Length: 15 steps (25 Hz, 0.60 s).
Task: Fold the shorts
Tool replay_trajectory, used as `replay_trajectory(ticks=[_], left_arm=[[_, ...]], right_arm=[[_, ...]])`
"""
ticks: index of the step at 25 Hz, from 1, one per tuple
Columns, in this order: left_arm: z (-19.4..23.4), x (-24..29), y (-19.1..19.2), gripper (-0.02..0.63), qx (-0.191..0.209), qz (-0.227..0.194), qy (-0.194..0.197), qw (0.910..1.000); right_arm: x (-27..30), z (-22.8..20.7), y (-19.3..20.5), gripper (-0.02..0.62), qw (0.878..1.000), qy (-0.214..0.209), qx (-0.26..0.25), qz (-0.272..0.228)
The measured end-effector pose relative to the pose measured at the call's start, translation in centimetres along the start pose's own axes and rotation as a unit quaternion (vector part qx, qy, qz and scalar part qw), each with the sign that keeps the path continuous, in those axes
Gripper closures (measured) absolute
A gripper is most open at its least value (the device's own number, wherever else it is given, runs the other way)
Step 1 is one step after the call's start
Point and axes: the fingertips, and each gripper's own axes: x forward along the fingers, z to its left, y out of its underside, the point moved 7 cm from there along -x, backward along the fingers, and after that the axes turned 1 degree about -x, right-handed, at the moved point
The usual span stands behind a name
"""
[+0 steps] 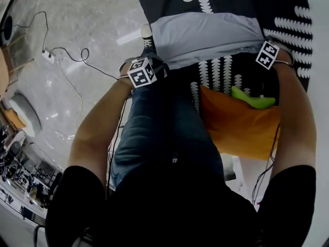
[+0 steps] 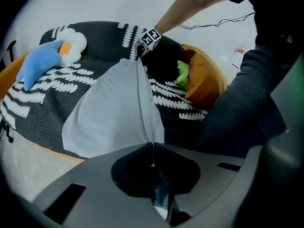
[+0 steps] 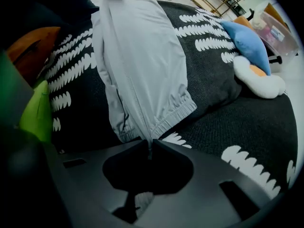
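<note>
**A:** How do the arms sit?

**B:** Both bare forearms reach forward and down, one on each side of a jeans leg. The left hand-held gripper and the right hand-held gripper tilt steeply down, well apart.

**A:** Clenched?

**B:** Both, each nipping cloth of the shorts. The right one has the elastic waistband end and the left one the opposite end. The grey cloth runs between them in a long ridge and rests on the dark cover.

**A:** What room is there around it?

**B:** Beyond the shorts the cover lies bare for a good stretch. On the near side an orange pillow with a green toy sits close by the right forearm. The left end is at the cover's edge, next to the floor.

**A:** Does any camera catch something the others miss?

**B:** Only the head view shows the cables on the floor. Only the gripper views show a blue plush lying against a white plush at the cover's far side. The left gripper view also takes in the right one's marker cube across the shorts.
</note>
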Motion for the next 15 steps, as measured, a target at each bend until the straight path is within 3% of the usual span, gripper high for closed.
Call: replay_trajectory(ticks=[15], left_arm=[[-2.2,5.7,1.7,0.580,0.015,0.038,0.022,0.9989]], right_arm=[[2.6,4.1,-0.4,0.563,0.998,0.008,-0.053,0.028]])
